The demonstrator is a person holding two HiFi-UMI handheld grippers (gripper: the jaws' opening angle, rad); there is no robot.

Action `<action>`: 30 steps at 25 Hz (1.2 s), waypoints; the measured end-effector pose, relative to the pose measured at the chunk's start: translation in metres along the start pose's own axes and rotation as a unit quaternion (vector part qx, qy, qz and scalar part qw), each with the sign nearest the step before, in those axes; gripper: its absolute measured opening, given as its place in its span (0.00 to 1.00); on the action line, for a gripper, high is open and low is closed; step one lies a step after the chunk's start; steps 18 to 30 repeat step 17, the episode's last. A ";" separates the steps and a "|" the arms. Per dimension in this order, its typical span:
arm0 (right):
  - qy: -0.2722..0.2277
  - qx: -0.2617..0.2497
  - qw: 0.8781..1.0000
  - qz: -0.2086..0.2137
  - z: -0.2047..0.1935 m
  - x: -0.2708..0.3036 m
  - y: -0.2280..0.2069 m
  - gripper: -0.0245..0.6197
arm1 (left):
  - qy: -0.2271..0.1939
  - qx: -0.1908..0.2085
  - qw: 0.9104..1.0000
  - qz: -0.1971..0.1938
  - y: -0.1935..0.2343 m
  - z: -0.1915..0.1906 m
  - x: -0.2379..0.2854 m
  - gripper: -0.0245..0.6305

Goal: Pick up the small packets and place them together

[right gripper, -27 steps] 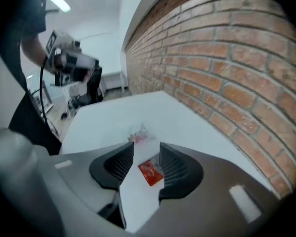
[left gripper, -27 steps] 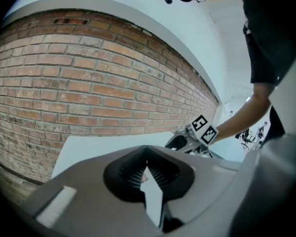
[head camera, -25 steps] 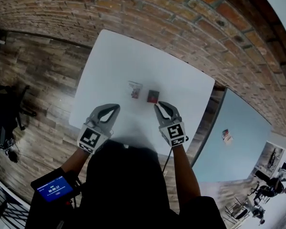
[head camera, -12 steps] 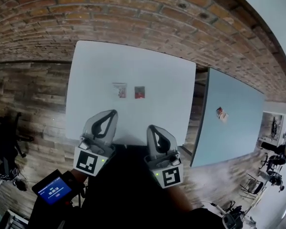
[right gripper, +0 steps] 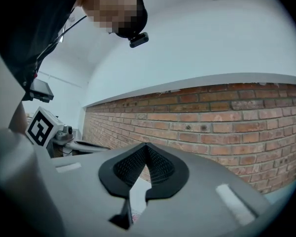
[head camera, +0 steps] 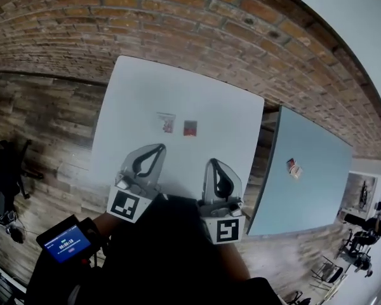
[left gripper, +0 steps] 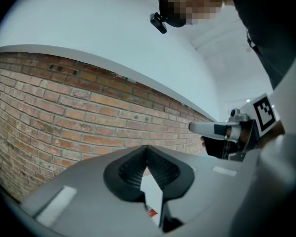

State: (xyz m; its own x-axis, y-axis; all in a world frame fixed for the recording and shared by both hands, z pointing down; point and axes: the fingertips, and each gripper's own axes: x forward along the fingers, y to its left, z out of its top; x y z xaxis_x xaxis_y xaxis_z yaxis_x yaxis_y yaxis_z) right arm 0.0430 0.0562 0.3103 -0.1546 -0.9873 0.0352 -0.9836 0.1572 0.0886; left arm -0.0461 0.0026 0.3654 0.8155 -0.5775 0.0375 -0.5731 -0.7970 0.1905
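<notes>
Two small packets lie side by side near the middle of the white table (head camera: 133, 94): a clear packet (head camera: 167, 122) with red contents and a red packet (head camera: 190, 128) just to its right. Both grippers hang over the table's near edge, well short of the packets. My left gripper (head camera: 157, 147) is shut and empty, with its jaw tips meeting (left gripper: 147, 147). My right gripper (head camera: 211, 162) is also shut with nothing held (right gripper: 147, 144). In the left gripper view a bit of the red packet (left gripper: 151, 213) shows through the gap below the jaws.
A brick wall (head camera: 178, 24) runs behind the table, and wood flooring (head camera: 44, 119) lies to the left. A blue-grey table (head camera: 305, 170) stands at the right with a small packet (head camera: 294, 168) on it. A device with a blue screen (head camera: 63, 243) sits by the left arm.
The right gripper stood slightly open beside the red packet; it has shut and drawn back. Both grippers have pulled toward the person and now point up. The packets stay put.
</notes>
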 end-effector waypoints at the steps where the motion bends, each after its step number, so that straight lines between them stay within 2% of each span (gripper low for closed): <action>1: -0.002 0.002 1.000 0.002 -0.001 0.001 -0.001 0.04 | -0.006 0.000 1.000 0.007 0.002 0.004 0.000 0.04; 7: -0.016 0.000 1.000 0.011 0.007 -0.005 -0.023 0.04 | -0.015 0.021 0.999 0.032 -0.008 0.017 0.001 0.04; 11: 0.017 0.027 0.999 0.011 -0.008 -0.006 -0.034 0.04 | -0.017 0.026 0.998 0.050 -0.010 0.022 -0.005 0.04; 14: 0.022 0.046 0.999 0.016 -0.013 -0.009 -0.040 0.04 | -0.015 0.031 0.997 0.063 -0.011 0.022 -0.007 0.04; 30: 0.011 0.043 0.999 0.022 -0.010 -0.014 -0.044 0.04 | -0.013 0.034 0.997 0.067 -0.016 0.020 -0.005 0.04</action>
